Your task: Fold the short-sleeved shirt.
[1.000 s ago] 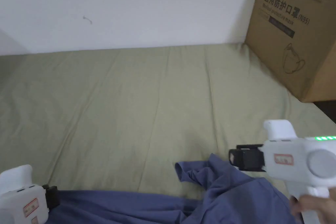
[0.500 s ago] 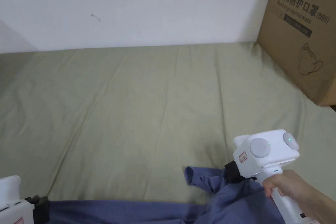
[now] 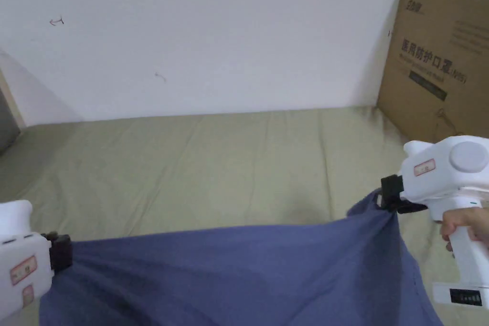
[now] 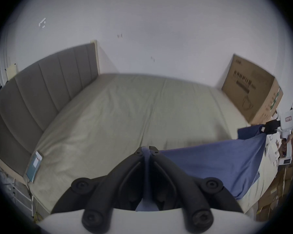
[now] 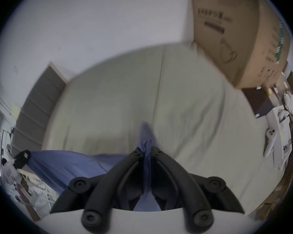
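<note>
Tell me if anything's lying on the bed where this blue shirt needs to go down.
Nothing visible does. The left gripper and right gripper hold the blue shirt stretched above the bed, whose sheet ahead is bare. The cardboard box stands off at the far right corner.

Olive-sheeted bed (image 3: pixel 215 160) carries a cardboard box (image 3: pixel 439 59) at its corner

Both claws (left (image 3: pixel 61 251), right (image 3: pixel 389 194)) hold the blue shirt (image 3: pixel 239 274) stretched above bed (image 3: pixel 215 164).
</note>
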### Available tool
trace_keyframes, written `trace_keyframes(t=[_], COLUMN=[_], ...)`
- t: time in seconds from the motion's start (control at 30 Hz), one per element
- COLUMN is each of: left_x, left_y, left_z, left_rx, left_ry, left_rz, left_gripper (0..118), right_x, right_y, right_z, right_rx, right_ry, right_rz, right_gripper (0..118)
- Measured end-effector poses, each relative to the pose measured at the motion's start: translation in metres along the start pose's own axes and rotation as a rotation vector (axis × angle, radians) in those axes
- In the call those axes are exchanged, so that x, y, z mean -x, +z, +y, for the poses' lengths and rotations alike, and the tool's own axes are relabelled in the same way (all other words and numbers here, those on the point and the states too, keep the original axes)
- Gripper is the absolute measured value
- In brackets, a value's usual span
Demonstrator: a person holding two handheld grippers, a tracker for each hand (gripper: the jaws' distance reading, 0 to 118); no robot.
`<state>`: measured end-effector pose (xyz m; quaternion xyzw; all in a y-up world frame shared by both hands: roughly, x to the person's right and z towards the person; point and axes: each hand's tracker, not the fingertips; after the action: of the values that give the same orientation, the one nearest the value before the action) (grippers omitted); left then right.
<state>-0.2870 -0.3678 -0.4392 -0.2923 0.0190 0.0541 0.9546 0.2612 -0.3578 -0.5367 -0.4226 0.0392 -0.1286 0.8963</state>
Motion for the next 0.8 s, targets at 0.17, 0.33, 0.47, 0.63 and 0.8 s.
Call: trace_keyframes(t=[0.17, 0.33, 0.47, 0.63, 0.8], left_x=[-0.012, -0.026, -0.034, -0.038, -0.037], left_y=[0.032, 0.051, 0.054, 0.054, 0.051], left_z=[0.062, 0.124, 0.18, 0.253, 0.315], left_rx=[-0.129, -0.233, -0.287, -0.349, -0.399], left_ry=[-0.096, -0.138, -0.176, -0.177, -0.194], left_rz=[0.022, 0.02, 0.041, 0.061, 0.114], left_gripper=[1, 1, 1, 1, 1], right_x=[-0.011, 0.005, 0.032, 0.059, 0.092], right_y=[0.08, 0.133, 0.158, 0.174, 0.206], right_z=[0.054, 0.099, 0.138, 0.197, 0.247], right_rx=[-0.167, -0.283, -0.337, -0.403, -0.483], right_ry=[-0.04, -0.043, -0.068, -0.068, -0.064], right_rz=[0.037, 0.044, 0.049, 0.018, 0.022], right_gripper=[7, 7, 7, 7, 7])
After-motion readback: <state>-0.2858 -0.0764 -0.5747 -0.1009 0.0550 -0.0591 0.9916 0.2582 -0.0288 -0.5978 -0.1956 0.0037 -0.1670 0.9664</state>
